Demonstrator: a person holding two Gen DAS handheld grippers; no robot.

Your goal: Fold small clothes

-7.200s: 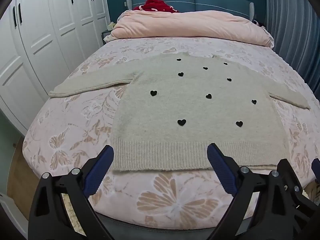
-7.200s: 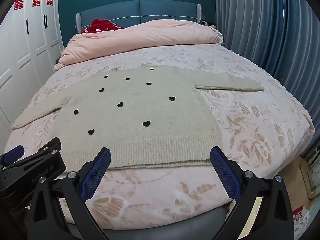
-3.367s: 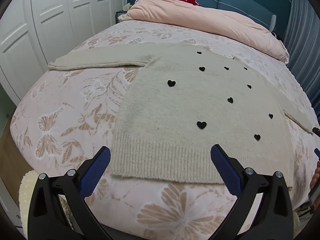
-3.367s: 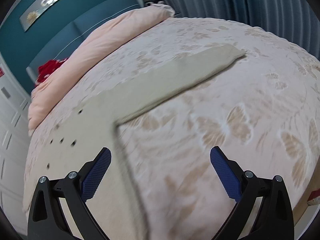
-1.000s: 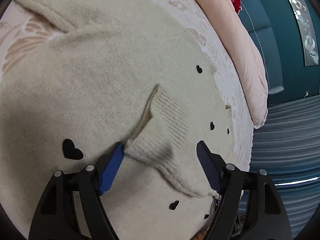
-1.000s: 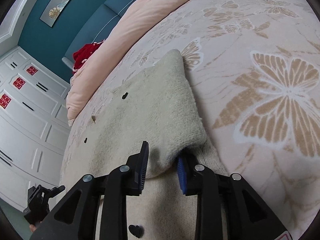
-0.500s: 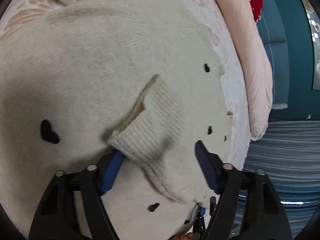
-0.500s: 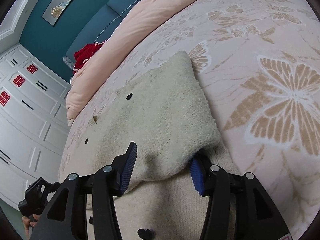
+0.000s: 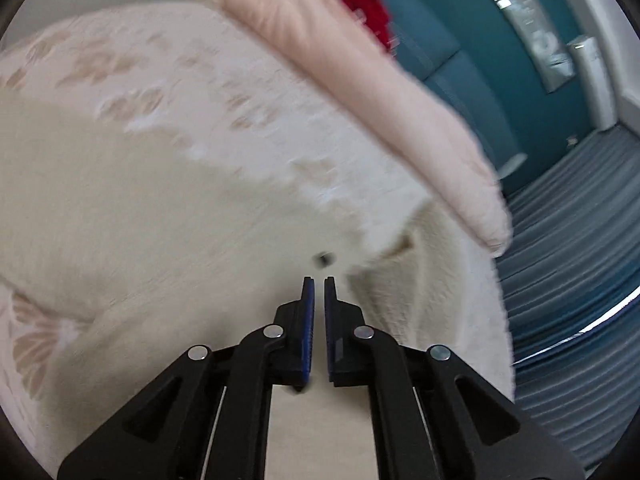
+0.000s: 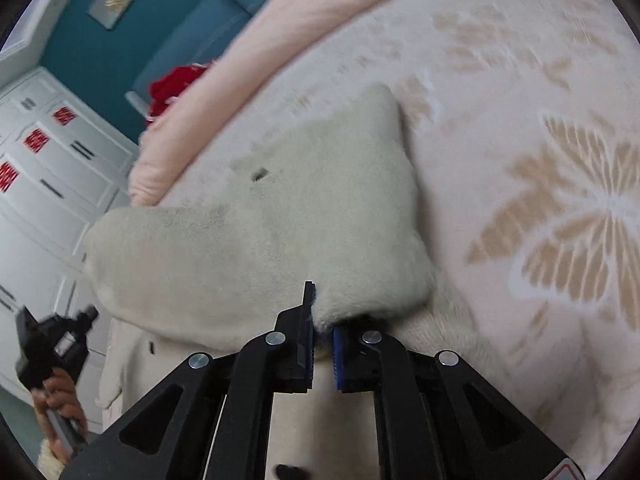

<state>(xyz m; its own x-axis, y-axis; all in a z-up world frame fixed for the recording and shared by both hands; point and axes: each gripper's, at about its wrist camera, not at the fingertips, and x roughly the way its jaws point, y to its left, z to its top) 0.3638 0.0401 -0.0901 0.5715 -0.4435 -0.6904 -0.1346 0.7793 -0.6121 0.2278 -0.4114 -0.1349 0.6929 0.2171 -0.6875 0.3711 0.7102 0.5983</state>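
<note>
My right gripper (image 10: 322,312) is clamped on the cream sweater (image 10: 280,240): a thick roll of knit is bunched between the blue pads, so I read that as a firm bite on the folded sleeve edge. My left gripper (image 9: 319,292) has its jaws drawn together with only a sliver of a gap, and I see no fabric in that gap; the picture is smeared, but it looks closed on nothing, poised just above the knit.

Right under and ahead of the right gripper the sweater lies on the bed (image 10: 560,160), its sleeve doubled back over the body so the near part is two layers thick. A small black heart (image 10: 260,175) sits on the body beyond the fold, ahead and a little to the left of my pads. To the left of the right gripper, low in that view, a hand (image 10: 56,396) holds the other tool.

I judge this garment light, soft and floppy. It will sag and stretch where it hangs from one point, and the fuzzy surface should grip the pads well. The ribbed cuffs and hem are the firmer places to pinch; the fold edge also holds.

Beyond the sweater lies the pink duvet (image 10: 320,8), then the teal headboard (image 10: 188,32).
</note>
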